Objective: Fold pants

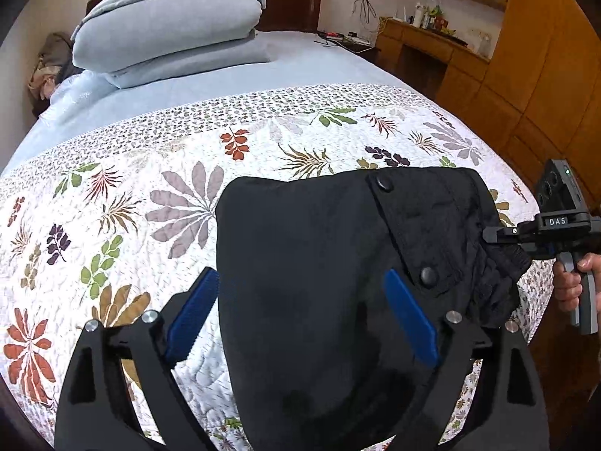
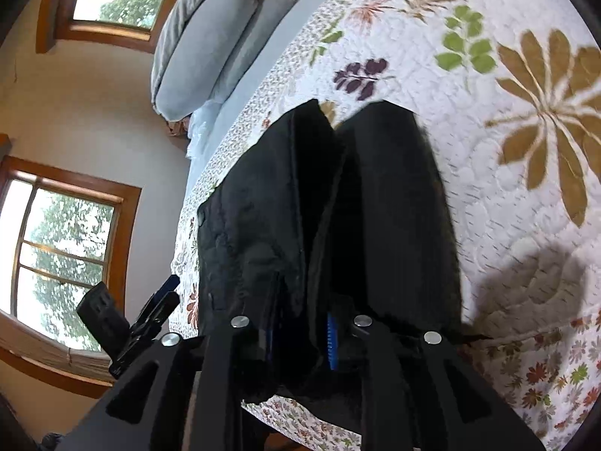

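Black pants [image 1: 319, 263] lie on the floral quilt of a bed, with two round buttons showing on a flap. My left gripper [image 1: 300, 304] is open, its blue pads wide apart, one beside the pants' left edge and one over the cloth. My right gripper [image 1: 499, 248] is at the pants' right end, shut on bunched waistband cloth. In the right wrist view the pants [image 2: 338, 206] stretch away from my right gripper [image 2: 300, 338], whose blue pads [image 2: 332, 342] clamp the dark fabric. The left gripper [image 2: 165, 293] shows at the far left.
The floral quilt [image 1: 150, 195] covers the near half of the bed, with a blue sheet beyond. A folded blue-grey duvet [image 1: 169, 26] sits at the head. Wooden cabinets [image 1: 526, 75] stand on the right. Windows [image 2: 64, 255] are on the wall.
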